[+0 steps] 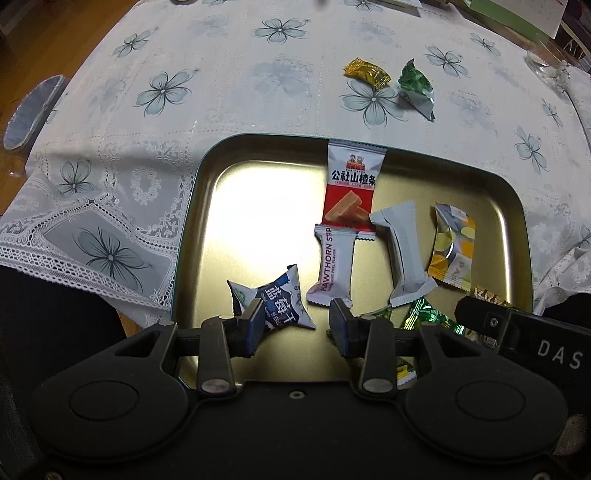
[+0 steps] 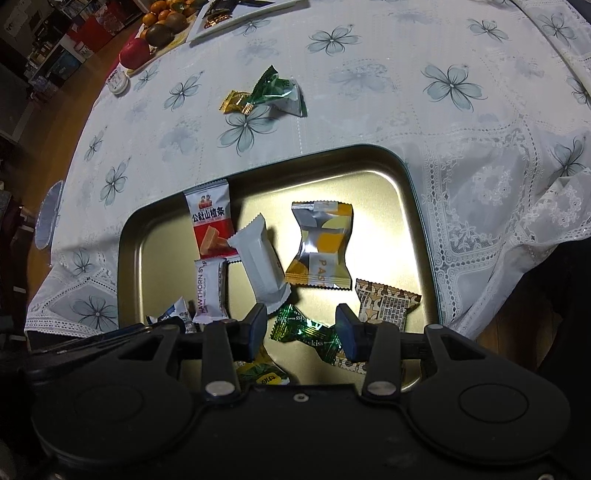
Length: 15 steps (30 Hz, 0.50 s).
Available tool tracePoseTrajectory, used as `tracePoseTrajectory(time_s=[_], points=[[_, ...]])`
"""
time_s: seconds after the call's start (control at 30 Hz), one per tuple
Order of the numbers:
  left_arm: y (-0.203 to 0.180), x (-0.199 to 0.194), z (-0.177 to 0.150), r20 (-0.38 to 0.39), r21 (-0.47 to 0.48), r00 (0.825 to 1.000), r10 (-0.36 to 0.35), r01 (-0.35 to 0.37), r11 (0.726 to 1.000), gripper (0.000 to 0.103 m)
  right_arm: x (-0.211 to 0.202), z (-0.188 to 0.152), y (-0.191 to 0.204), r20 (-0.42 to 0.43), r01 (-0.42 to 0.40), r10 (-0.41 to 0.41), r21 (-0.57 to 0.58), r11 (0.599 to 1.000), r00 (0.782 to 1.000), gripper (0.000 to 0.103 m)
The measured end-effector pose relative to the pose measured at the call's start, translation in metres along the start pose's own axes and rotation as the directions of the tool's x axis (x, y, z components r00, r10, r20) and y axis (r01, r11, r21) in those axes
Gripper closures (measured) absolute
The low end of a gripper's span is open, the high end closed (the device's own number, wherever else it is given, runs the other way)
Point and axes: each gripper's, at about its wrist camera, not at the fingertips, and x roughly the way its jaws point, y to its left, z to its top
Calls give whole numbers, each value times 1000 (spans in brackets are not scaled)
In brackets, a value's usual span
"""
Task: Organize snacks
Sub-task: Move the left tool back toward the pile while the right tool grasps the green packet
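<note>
A gold metal tray [image 1: 236, 192] [image 2: 388, 177] holds several wrapped snacks: a red-and-white hawthorn bar [image 1: 351, 184] [image 2: 212, 225], a white "Hawthorn" strip [image 1: 332, 266] [image 2: 210, 288], a plain white bar [image 1: 404, 251] [image 2: 260, 262], a yellow-grey pastry pack [image 1: 450, 247] [image 2: 321, 243], a dark blue pack [image 1: 280, 306], a green foil candy [image 2: 306, 332] and a brown patterned pack [image 2: 384, 302]. A gold candy [image 1: 366, 73] [image 2: 236, 102] and a green-white pack [image 1: 415, 90] [image 2: 282, 92] lie on the tablecloth beyond the tray. My left gripper [image 1: 297, 328] is open over the blue pack. My right gripper [image 2: 301, 330] is open above the green candy.
The floral lace tablecloth [image 1: 166, 92] covers the table; its edge drops at the tray's near side. Fruit on a board [image 2: 155, 33], a white plate [image 2: 236, 18] and a small round tin [image 2: 117, 82] sit at the far left in the right wrist view. A glass [image 1: 546, 62] stands at the far right.
</note>
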Motion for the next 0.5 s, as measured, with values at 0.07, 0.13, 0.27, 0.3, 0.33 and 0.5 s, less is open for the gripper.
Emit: tracePoseTrajectory(time_s=[0.07,0.13,0.27,0.3,0.33,0.5], points=[[-3,1,-4,-4,15,1000,6,-6,1000,55,3,-1,-1,-12,3,-3,0,1000,1000,59],[-6,1,-8,-3,24,1000,14,-14,1000,55,5,-1,-2,-21,6,-6,1,1000,1000,59],[-7,2,-12,-11,27,1000,17,-16,1000,55,6,-1,-5,-32,4,-4,10,1000,999,59],[-7,3,-13,-11,28,1000,18,-18,999,55,7,-1,-5,-35,5,-4,12,1000,999,58],[-7,3,-14,-12,29,1000,20,-20,999,55,7,-1,-6,-38,6,-5,14,1000,999,58],[-4,5,-16,-24,31,999,21,-20,999,55,12,-1,-10,-55,13,-12,25,1000,998,58]])
